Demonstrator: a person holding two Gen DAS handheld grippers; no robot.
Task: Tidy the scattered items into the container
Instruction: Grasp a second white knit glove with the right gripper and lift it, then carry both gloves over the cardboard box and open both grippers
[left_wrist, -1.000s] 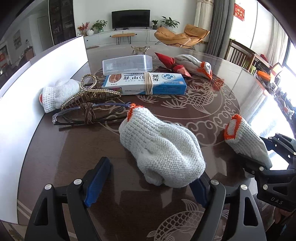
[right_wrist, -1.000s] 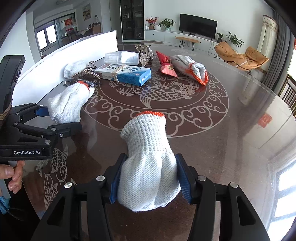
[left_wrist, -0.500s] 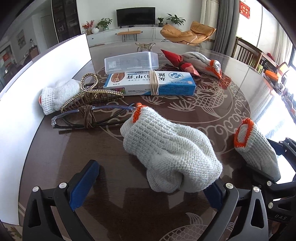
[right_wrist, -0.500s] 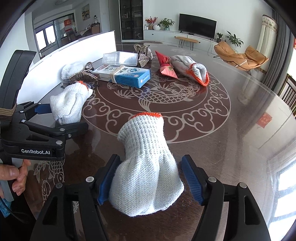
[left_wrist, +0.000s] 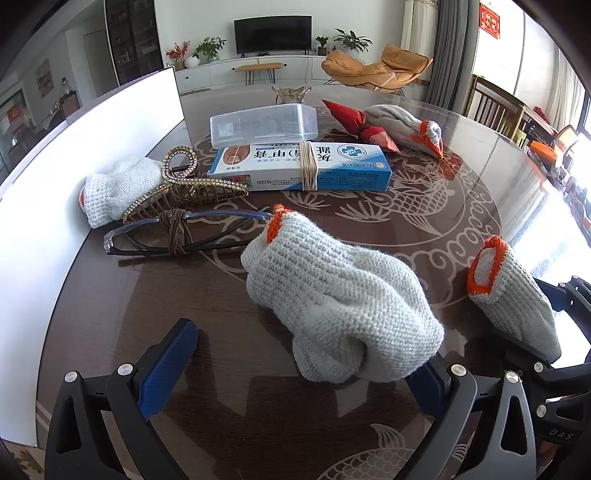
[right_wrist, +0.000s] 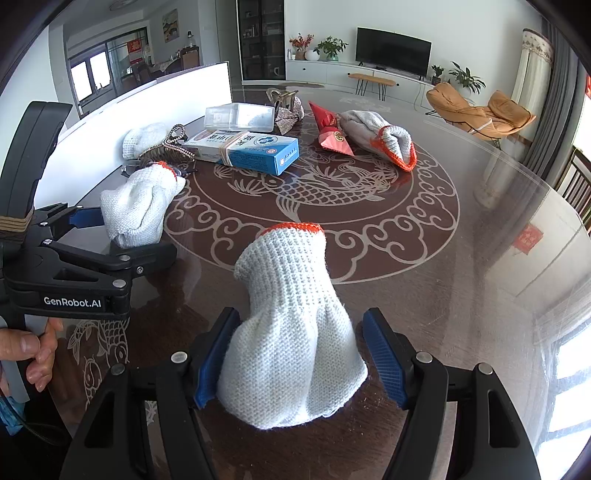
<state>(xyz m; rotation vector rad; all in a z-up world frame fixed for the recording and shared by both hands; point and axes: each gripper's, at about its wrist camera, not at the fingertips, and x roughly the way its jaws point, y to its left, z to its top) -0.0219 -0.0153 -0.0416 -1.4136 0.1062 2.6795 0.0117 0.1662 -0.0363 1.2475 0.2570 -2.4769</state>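
Only the right wrist view shows a hand (right_wrist: 26, 350) on the left gripper (left_wrist: 295, 369), whose jaws stand spread, a glove (left_wrist: 340, 302) lying between them against the right pad alone. The right gripper (right_wrist: 299, 362) is spread around a second glove (right_wrist: 291, 332), the right pad clear of it. Beyond both gloves, past the blue box (left_wrist: 303, 166), the clear container (left_wrist: 262, 123) sits closed, contents unclear.

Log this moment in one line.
left hand-held gripper: open around glove | right hand-held gripper: open around second glove | container: closed
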